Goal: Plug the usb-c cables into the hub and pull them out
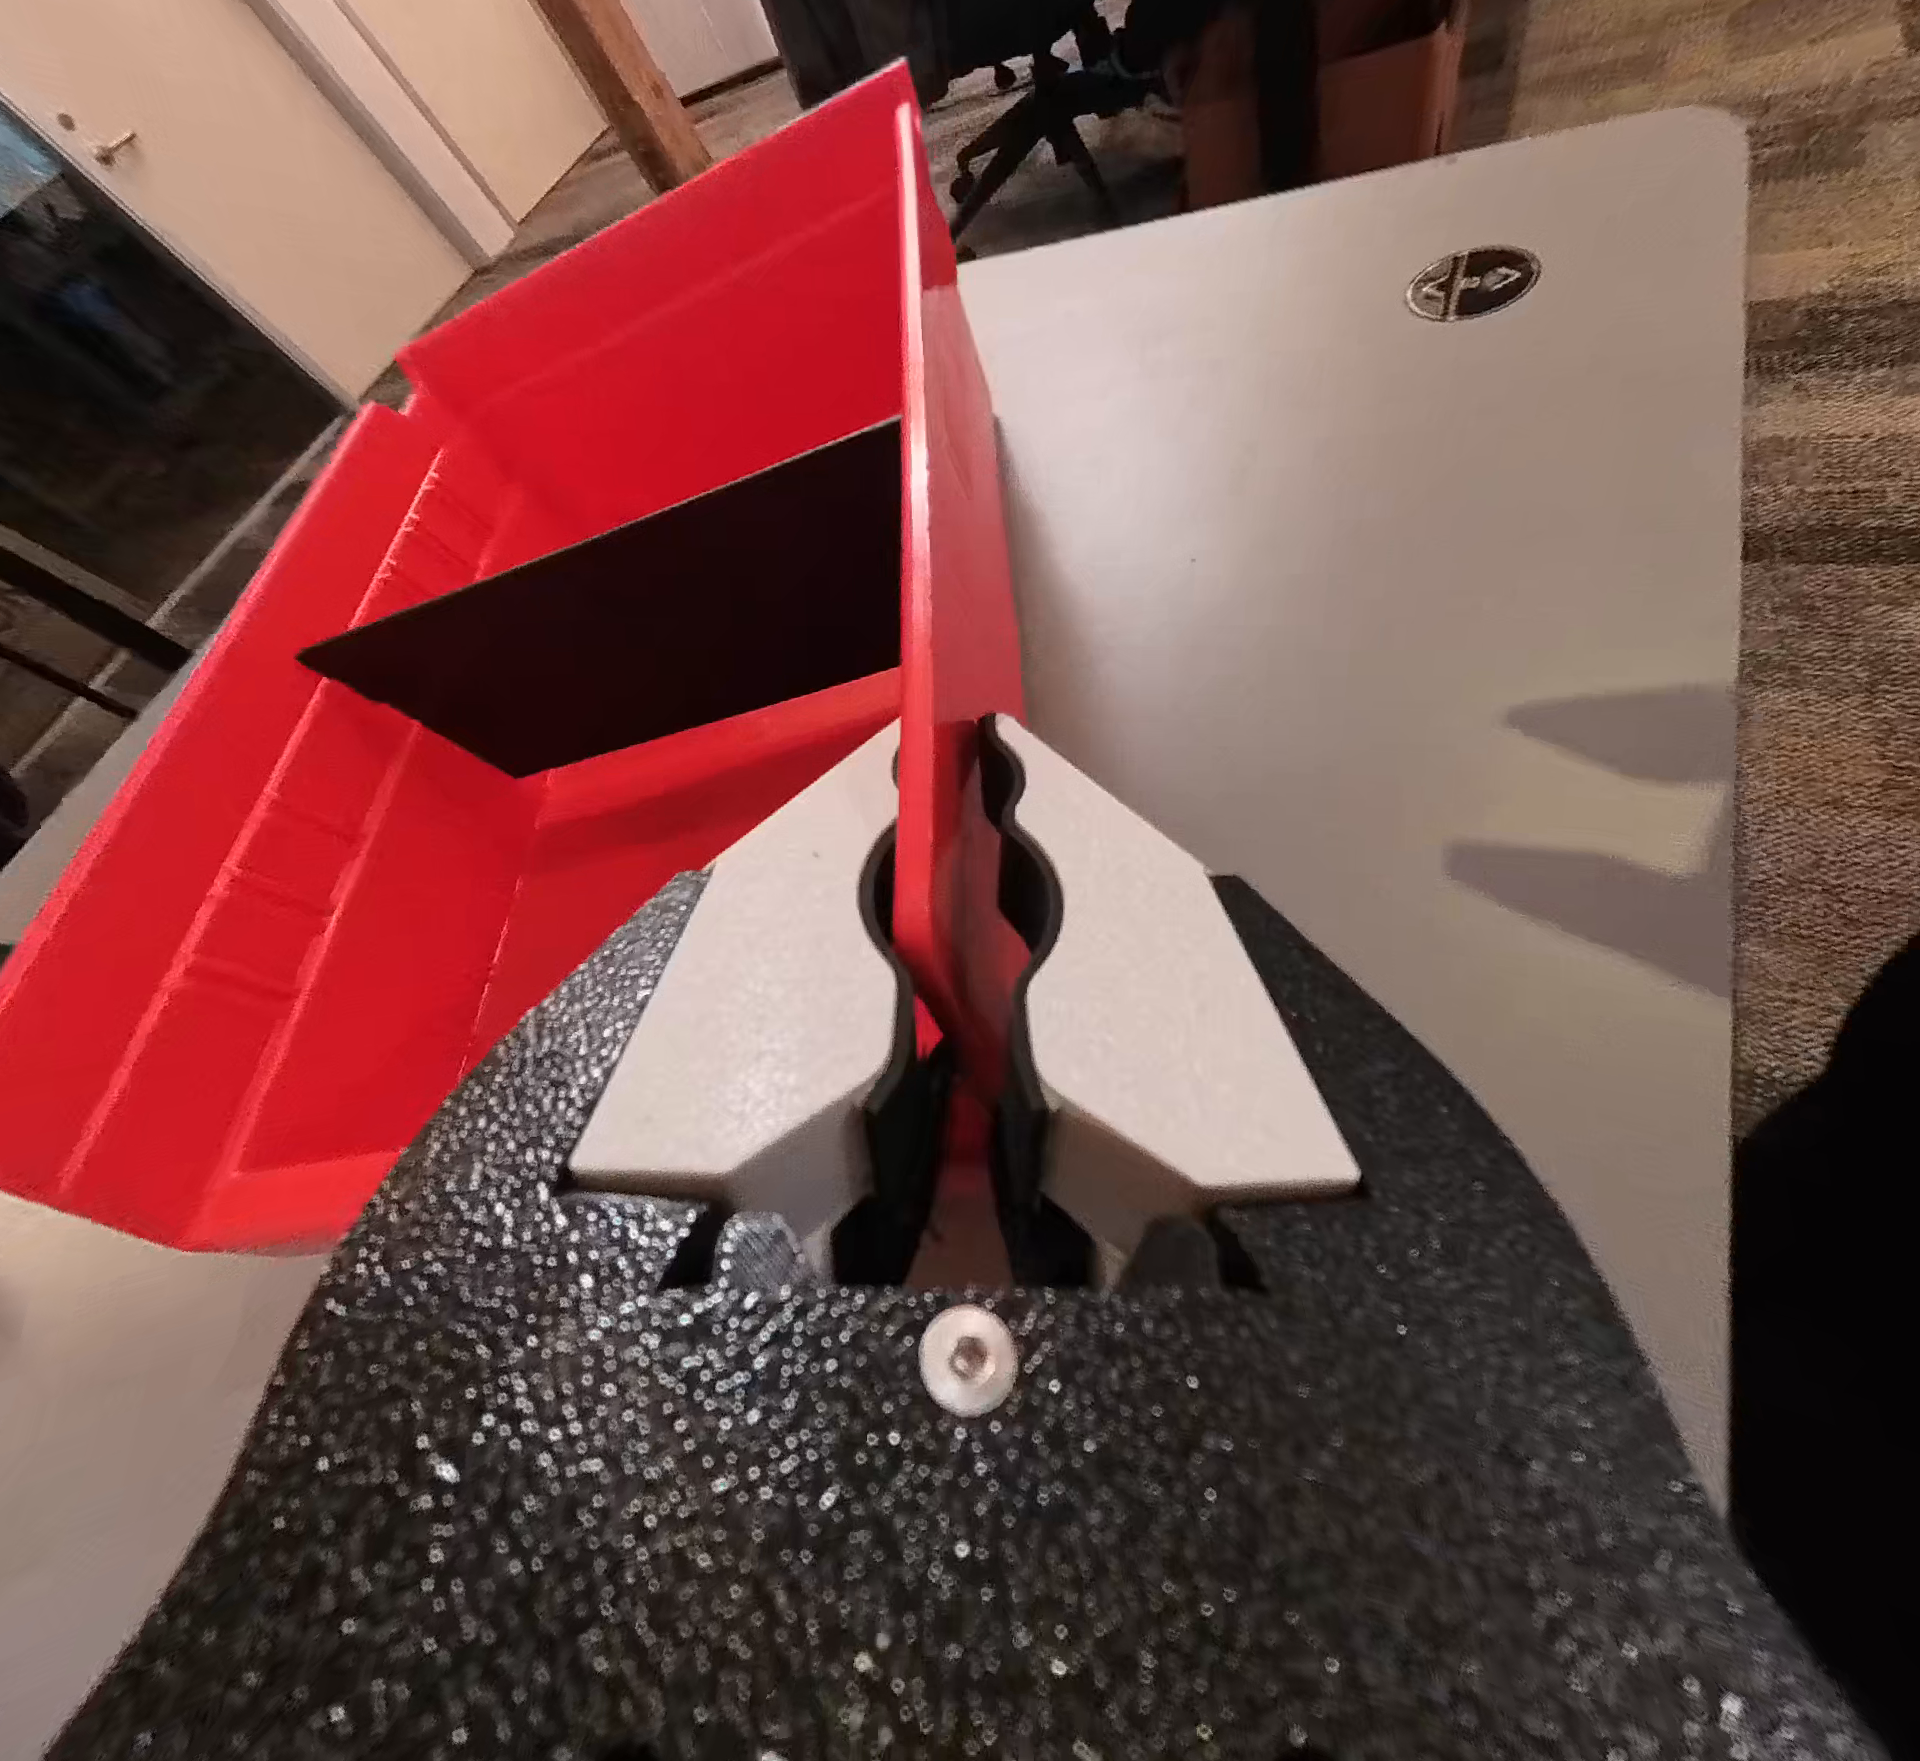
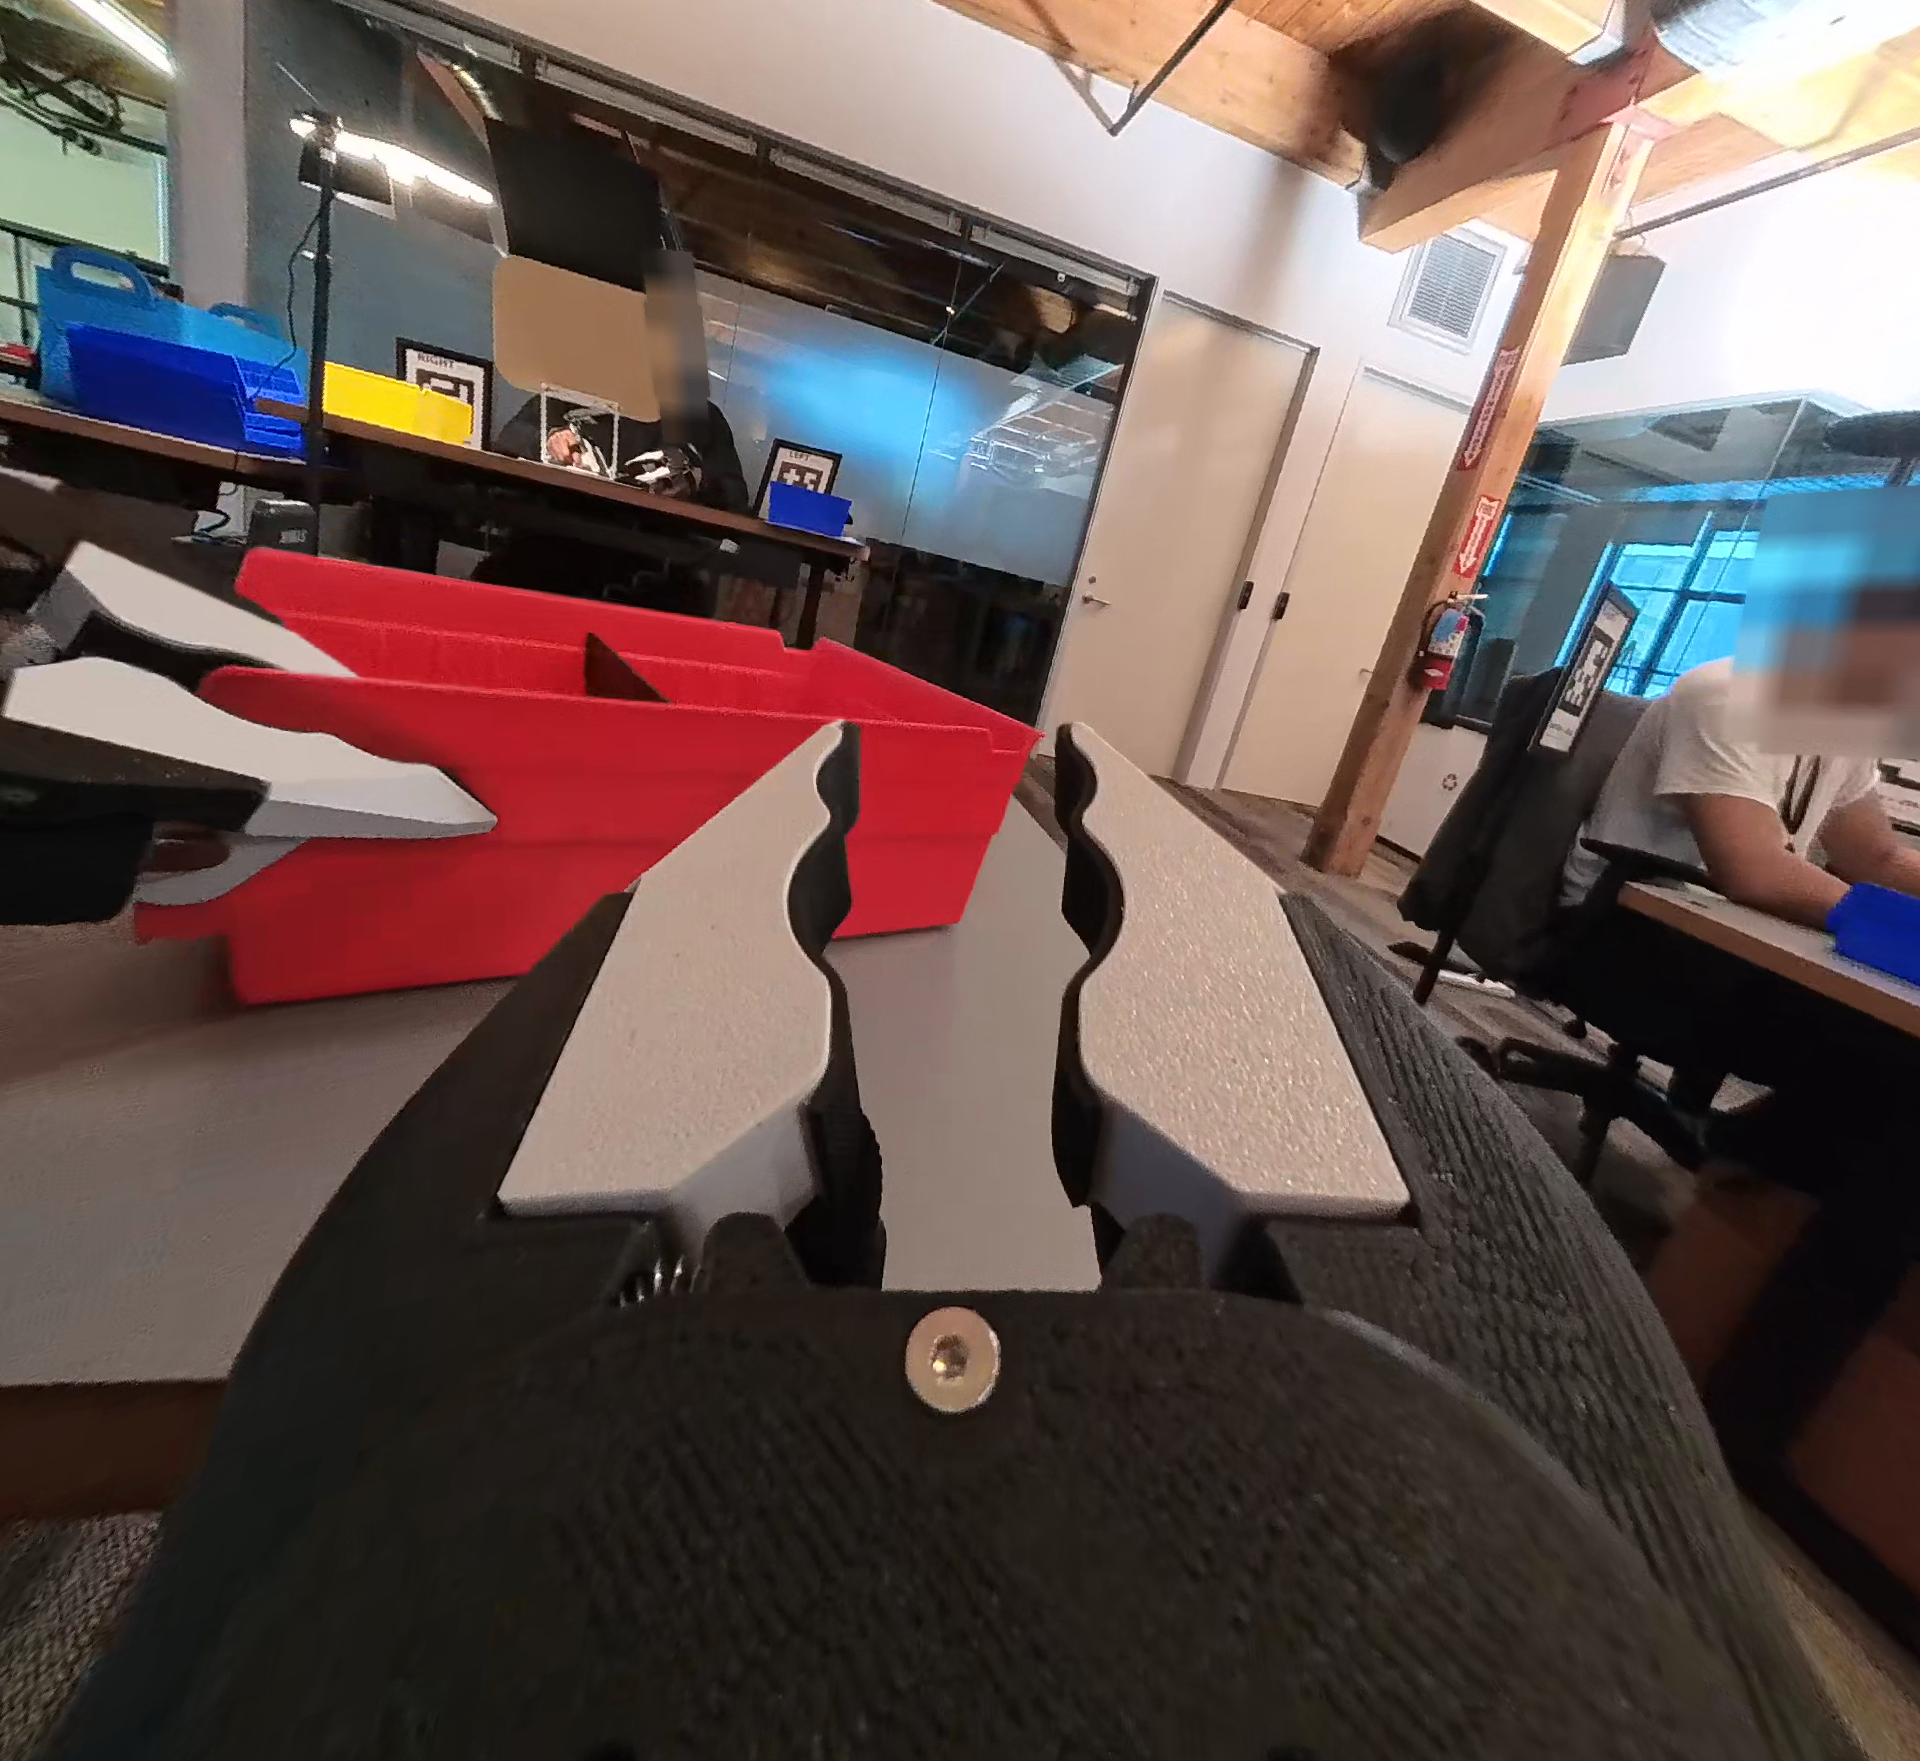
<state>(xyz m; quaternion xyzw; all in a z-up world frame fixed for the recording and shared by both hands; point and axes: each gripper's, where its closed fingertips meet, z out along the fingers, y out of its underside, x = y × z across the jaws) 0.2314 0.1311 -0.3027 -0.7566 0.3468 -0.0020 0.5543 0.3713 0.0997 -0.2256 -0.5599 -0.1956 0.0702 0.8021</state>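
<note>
Left gripper (image 1: 951,745) is closed down on the side wall of the red bin (image 1: 623,506); the wall is pinched between the jaws, with the bin tilted and apparently lifted off the grey table (image 1: 1351,516). Right gripper (image 2: 951,745) is held wide open, nothing between the jaws, low over the table just beside the bin's end. No usb-c cables or hub can be seen in either view; only a black divider (image 1: 644,610) is visible across the bin interior, so their location cannot be told. Bin is judged light, stiff, thin-walled plastic, fairly slick; a one-wall pinch lets it swing, so a grip low on the wall or a second hold on the opposite rim is advised. Its long axis runs away from the left wrist camera, open side turned left in that view; in the right wrist view it lies across the frame, left to right. Cables, once found, would be limp; the rigid plug shell should be gripped, not the cord.
</note>
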